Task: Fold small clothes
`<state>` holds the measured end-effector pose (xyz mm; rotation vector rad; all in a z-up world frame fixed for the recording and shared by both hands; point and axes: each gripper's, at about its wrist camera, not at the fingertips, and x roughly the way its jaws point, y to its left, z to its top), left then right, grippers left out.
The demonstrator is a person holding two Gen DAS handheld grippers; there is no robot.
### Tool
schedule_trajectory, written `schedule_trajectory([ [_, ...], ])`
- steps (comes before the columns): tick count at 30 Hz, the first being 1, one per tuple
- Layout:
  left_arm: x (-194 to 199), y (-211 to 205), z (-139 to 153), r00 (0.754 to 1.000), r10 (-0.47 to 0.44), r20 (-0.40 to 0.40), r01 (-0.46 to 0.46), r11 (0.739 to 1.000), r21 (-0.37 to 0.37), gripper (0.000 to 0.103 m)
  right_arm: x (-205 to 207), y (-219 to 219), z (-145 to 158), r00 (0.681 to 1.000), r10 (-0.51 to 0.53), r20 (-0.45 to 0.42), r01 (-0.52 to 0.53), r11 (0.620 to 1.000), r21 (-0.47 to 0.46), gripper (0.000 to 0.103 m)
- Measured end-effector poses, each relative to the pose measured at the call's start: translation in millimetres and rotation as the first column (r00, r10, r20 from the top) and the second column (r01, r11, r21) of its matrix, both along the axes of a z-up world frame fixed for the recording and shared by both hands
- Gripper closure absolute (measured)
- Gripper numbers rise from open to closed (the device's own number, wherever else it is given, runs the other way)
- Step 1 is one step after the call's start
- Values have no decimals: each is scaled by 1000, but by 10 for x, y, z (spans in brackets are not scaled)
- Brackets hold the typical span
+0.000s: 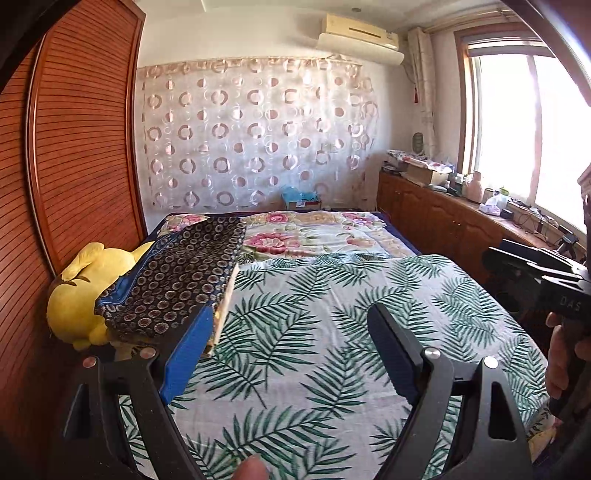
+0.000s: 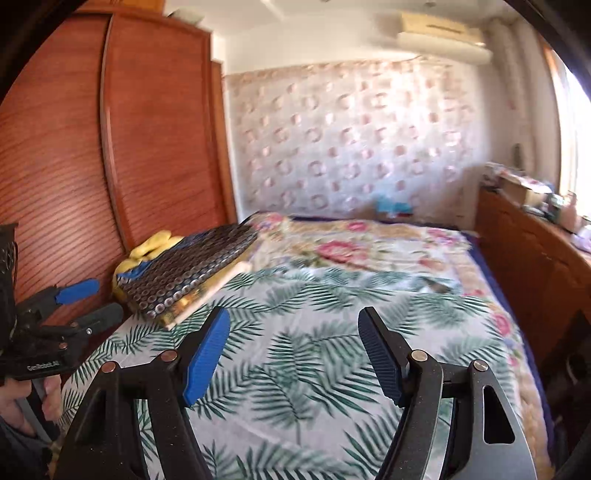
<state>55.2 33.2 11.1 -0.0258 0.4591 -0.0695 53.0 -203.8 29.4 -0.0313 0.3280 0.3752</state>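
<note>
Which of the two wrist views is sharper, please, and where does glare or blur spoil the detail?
Left wrist view: sharp; the fern-print bedsheet and dark ring-patterned folded cloth read crisply, though the bright window is blown out to white. Right wrist view: smeared all over, so the circle-patterned curtain looks soft, with glare at the right edge.

A wooden slatted wardrobe (image 1: 81,147) fills the left of the frame. A circle-patterned curtain (image 1: 255,136) covers the far wall, an air conditioner (image 1: 360,35) above it. At right, a bright window (image 1: 517,129) lights a cluttered wooden cabinet (image 1: 436,218). The bed (image 1: 332,295) fills the centre.
</note>
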Motion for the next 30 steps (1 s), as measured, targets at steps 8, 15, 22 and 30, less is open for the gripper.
schedule_trajectory([
  [8,-92,-183,120,1000,-16,22,16,1000,0,17,-375,-102,14,993,-114,25,113,993,33,29],
  [15,-104,-218,134,1000,-12,24,12,1000,11,17,-488,57,-28,991,-132,28,131,990,51,29],
  [22,-120,-222,140,1000,-3,24,3,1000,10,17,-406,59,-66,990,-141,29,140,989,49,29],
  [30,-143,-212,143,1000,9,26,-9,1000,11,17,-395,21,-108,989,-142,36,140,989,42,29],
])
